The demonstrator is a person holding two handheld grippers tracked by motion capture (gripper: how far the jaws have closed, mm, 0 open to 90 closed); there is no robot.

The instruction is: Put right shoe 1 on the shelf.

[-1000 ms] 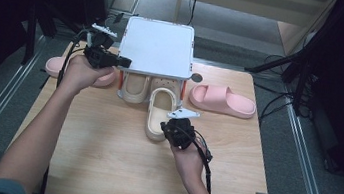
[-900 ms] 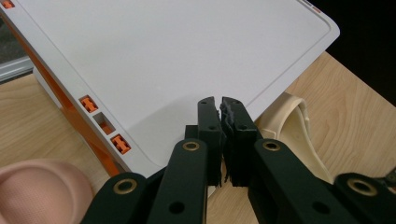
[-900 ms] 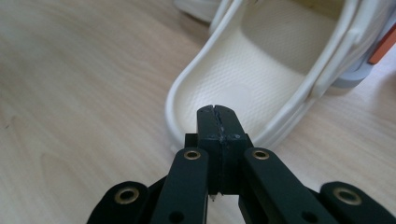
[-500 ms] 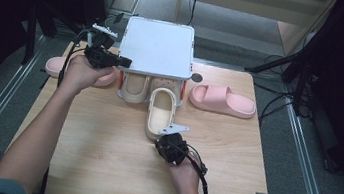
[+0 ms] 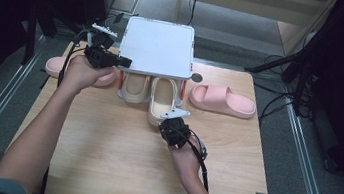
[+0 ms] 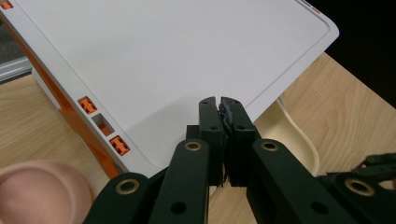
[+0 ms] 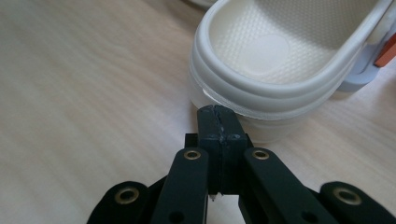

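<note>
My right gripper has its fingers closed on nothing, tips at the heel of the cream slipper, perhaps touching. My left gripper, closed empty, rests over the white rack. I count two cream slippers, two pink.

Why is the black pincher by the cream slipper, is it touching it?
Touching: in the right gripper view the shut right gripper has its tips against the cream slipper heel.
</note>
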